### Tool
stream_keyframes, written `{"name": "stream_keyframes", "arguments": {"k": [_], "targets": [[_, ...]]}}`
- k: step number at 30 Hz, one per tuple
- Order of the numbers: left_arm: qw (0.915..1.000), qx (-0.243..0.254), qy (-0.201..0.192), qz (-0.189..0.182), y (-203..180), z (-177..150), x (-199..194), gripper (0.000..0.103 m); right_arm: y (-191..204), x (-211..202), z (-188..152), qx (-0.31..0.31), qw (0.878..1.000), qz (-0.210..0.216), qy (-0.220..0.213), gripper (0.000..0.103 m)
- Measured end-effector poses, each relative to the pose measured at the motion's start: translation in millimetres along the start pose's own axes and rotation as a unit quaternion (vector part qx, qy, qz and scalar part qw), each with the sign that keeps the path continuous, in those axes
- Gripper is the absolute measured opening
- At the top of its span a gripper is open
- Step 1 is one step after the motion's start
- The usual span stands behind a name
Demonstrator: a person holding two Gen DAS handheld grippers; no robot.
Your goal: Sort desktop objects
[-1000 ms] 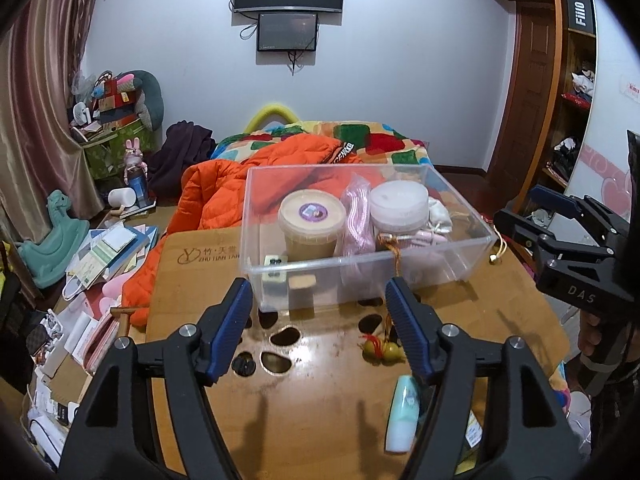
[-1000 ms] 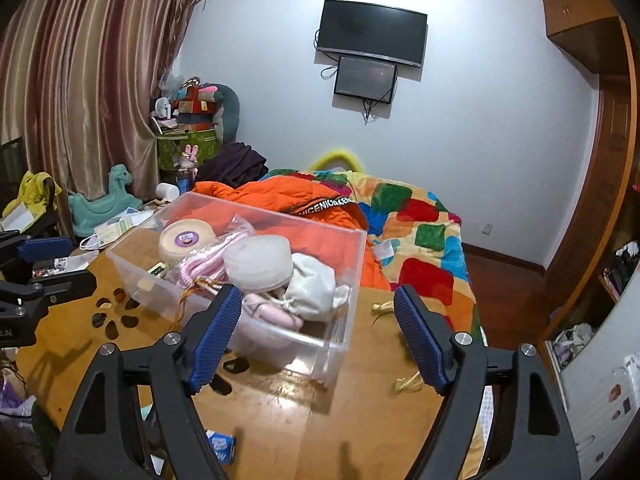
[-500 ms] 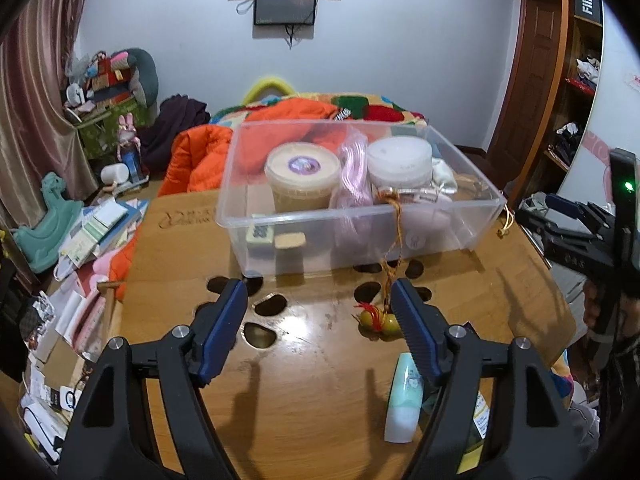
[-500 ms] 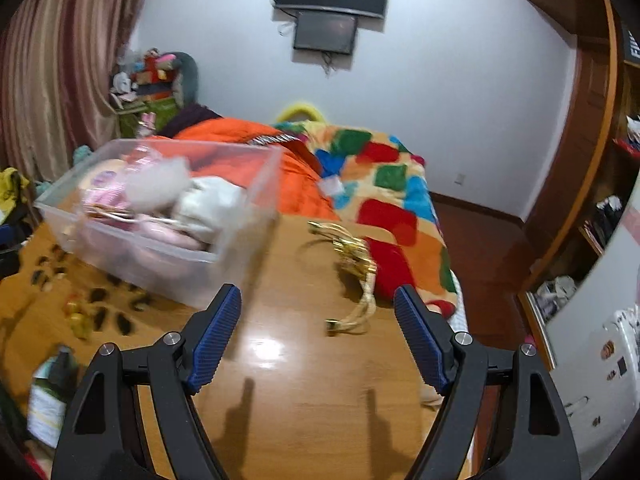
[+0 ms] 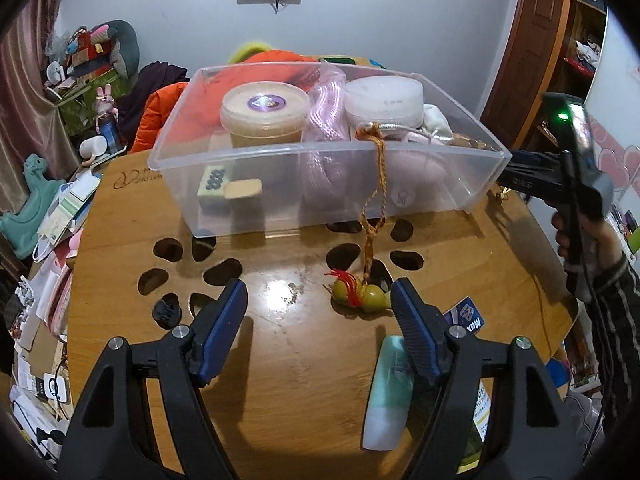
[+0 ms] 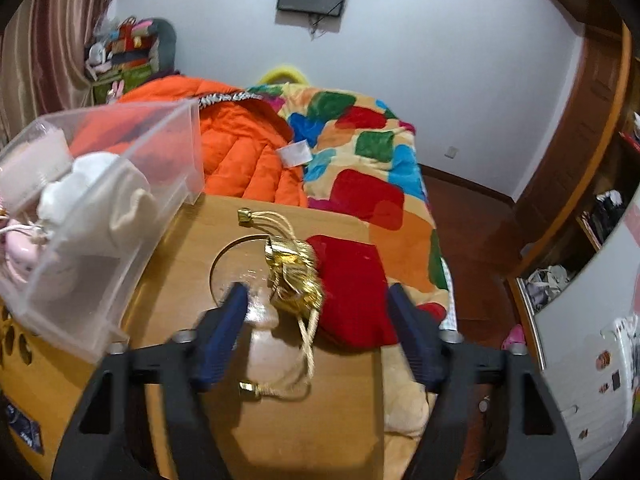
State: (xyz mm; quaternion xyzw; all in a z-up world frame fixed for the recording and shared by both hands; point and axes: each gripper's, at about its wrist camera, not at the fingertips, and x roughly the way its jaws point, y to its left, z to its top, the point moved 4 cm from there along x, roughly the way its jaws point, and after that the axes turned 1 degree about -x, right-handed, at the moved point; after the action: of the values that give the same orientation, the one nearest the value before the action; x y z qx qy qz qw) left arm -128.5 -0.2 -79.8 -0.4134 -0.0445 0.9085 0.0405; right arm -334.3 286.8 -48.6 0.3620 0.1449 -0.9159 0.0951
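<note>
1. Left wrist view: our left gripper (image 5: 318, 316) hangs released, nothing between its jaws. The gourd charm (image 5: 362, 298) lies on the wooden table (image 5: 304, 392) just ahead, toward one o'clock of the gap, its braided cord (image 5: 378, 184) draped over the near wall of the clear plastic bin (image 5: 472, 168). To lift the charm well, we judge that we should shift toward one o'clock so both lobes sit between the pads, then raise it slowly so the cord does not tug the bin.

2. A mint-green tube (image 5: 388, 384) lies at five o'clock, partly under the right-hand finger, still unsorted. At three o'clock a hand (image 5: 580, 240) holds the other tool, whose jaws are hidden behind the bin here.

3. Right wrist view: our right gripper (image 6: 316, 332) is closing around a gold drawstring pouch (image 6: 294, 276) on the table's far end; the pads do not yet press it. We should centre on the crumpled body, not on the loose cords (image 6: 280, 388) trailing toward six o'clock.

4. Only this view shows the pouch, and the bin at nine o'clock holding a white cloth bag (image 6: 96, 204). Only the left view shows the charm and tube.
</note>
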Motion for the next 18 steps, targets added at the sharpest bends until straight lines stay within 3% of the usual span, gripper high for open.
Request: {"name": "stream_keyframes", "arguments": {"k": [1,3,10,18], "targets": [[1.0000,-0.001,0.000,0.000,0.0,-1.0,-0.7,0.074,2.2,6.0,-0.2,-0.002,1.000,0.010,0.010,0.037],[1.0000,-0.003,0.000,-0.004,0.5,-4.1,-3.3,0.074,6.8,16.4,-3.0,-0.005,0.999,0.020,0.029,0.027],[0.9998,0.017,0.001,0.008,1.9,-15.9,-11.3,0.074,3.9,3.4,-8.8,0.024,0.999,0.028,0.008,0.017],[0.9987,0.050,0.012,0.001,-2.3,-33.8,-19.4,0.074,4.9,-56.5,5.9,0.044,0.996,0.049,-0.055,0.016]]}}
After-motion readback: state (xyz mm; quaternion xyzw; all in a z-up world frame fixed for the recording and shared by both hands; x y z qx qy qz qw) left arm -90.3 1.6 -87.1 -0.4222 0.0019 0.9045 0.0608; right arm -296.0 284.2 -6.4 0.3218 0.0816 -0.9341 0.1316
